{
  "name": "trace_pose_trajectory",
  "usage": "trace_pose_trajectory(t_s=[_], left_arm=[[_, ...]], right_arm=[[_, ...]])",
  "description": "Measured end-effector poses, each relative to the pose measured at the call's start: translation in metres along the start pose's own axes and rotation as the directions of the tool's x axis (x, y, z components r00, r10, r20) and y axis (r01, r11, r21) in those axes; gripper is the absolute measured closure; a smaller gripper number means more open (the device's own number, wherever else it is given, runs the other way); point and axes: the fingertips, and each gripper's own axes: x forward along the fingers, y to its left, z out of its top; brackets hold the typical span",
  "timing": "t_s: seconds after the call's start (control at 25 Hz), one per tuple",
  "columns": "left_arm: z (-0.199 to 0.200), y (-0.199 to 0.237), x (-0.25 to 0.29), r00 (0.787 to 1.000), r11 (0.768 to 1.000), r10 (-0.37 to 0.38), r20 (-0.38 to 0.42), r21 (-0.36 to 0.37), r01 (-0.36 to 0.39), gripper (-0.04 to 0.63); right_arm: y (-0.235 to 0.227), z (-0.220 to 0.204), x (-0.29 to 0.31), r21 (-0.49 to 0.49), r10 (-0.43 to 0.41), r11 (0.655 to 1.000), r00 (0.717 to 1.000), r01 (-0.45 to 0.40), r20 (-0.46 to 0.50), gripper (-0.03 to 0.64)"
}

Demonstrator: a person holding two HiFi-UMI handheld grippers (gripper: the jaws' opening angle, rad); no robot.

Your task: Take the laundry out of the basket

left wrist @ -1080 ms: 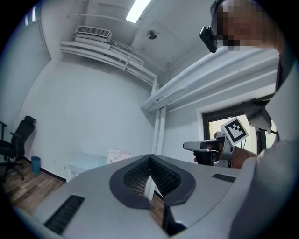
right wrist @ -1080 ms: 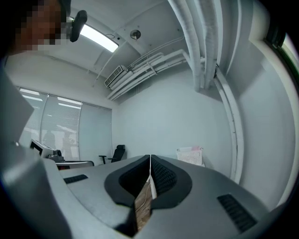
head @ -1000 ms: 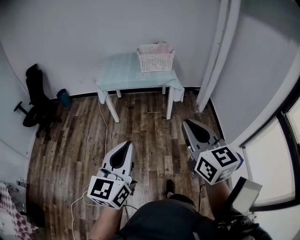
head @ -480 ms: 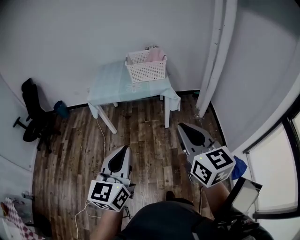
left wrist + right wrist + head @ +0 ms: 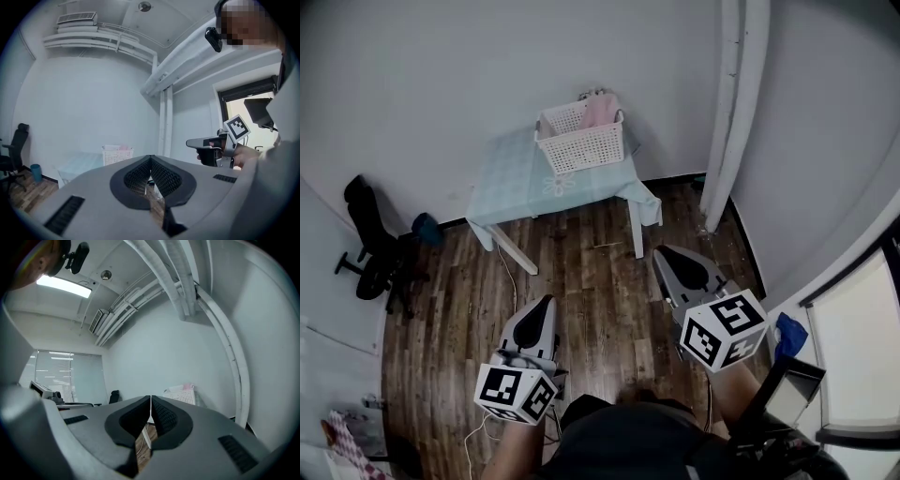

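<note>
Step, as we judge: approach. Basket [image 5: 581,141] with pink laundry [image 5: 600,111]: on the table [image 5: 511,183], far corner. Our left gripper [image 5: 547,302], right gripper [image 5: 662,253]: both clenched, empty, well short of the table. Next: we close in, unclench.

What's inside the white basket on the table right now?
Pink laundry pokes up above the rim of the basket. The basket's walls hide whatever lies lower down, so I can't tell how full it is.

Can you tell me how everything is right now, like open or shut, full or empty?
left tool: shut, holding nothing.
right tool: shut, holding nothing.
basket: upright on the table, with laundry inside.
laundry: in the basket, untouched.
office chair: upright, nobody sitting on it.
</note>
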Motion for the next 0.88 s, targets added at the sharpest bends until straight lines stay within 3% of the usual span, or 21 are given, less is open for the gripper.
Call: trace_pose_trajectory(t_s=[0.32,0.64,0.88], left_arm=[[-0.006,0.017,0.045,0.999,0.999,-0.035,0.006,-0.009,0.035,0.586],[-0.003,0.084,0.118,0.995,0.995,-0.091,0.032,-0.045,0.093,0.586],[0.025,0.152,0.171,0.992,0.992,-0.122,0.031,-0.028,0.123,0.586]], right_arm=[[-0.026,-0.002,0.04,-0.002,0.007,1.0,1.0,-0.007,-0.003,0.6],[-0.045,0.002,0.121,-0.038,-0.039,0.999,0.999,0.039,-0.008,0.599],[-0.05,0.021,0.206,-0.049,-0.047,0.998,0.999,0.047,-0.004,0.6]])
